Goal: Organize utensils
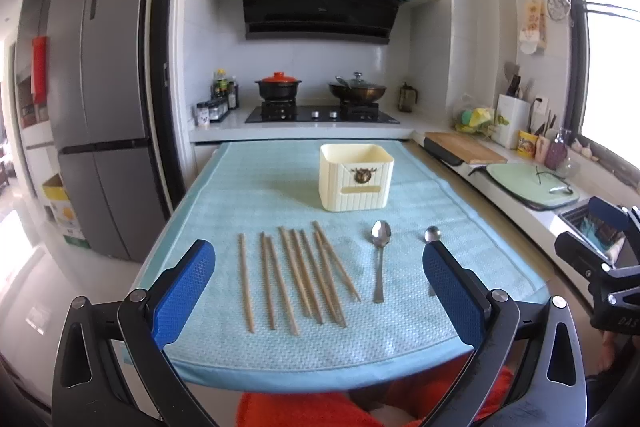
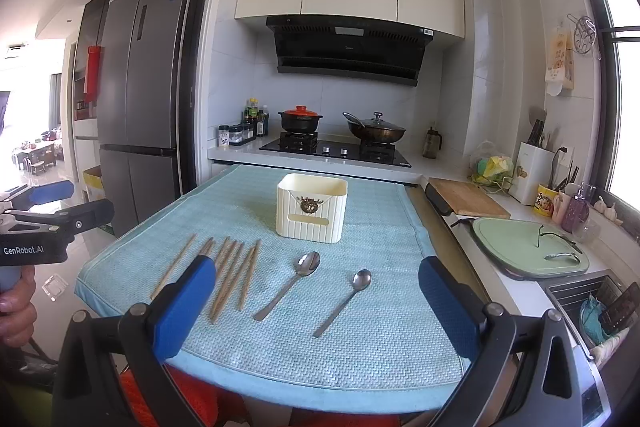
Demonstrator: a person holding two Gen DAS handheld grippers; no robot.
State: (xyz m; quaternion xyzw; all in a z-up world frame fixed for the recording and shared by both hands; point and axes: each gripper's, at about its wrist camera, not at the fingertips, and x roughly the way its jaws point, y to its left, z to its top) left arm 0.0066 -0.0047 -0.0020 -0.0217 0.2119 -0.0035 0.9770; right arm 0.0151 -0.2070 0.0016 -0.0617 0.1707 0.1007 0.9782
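Both sets of fingers are spread as wide as they go, nothing in either, hanging just off the near edge of the surface and tipped a bit downward. My left gripper [image 1: 319, 291] looks out over the chopsticks [image 1: 296, 277], my right gripper [image 2: 316, 303] over the 2 spoons.

So here's the layout: everything sits on a light blue towel [image 1: 256, 187]. Chopsticks, I count roughly 8, are fanned out toward the near left corner. All of them run near-to-far, so their long axis points more or less straight away from me. The bigger spoon [image 2: 290, 285] and the smaller spoon [image 2: 344, 301] lie to the right of them, bowls toward the far edge, handles toward me, both slanted in my right view. The cream holder box [image 1: 355, 177] stands further back, about mid-surface, apart from everything.

My guess for the first grab: left hand is nearer the chopsticks, right hand nearer the spoons. Since everything lies lengthwise to my fingers, closing sideways across a stick or handle should work fine.
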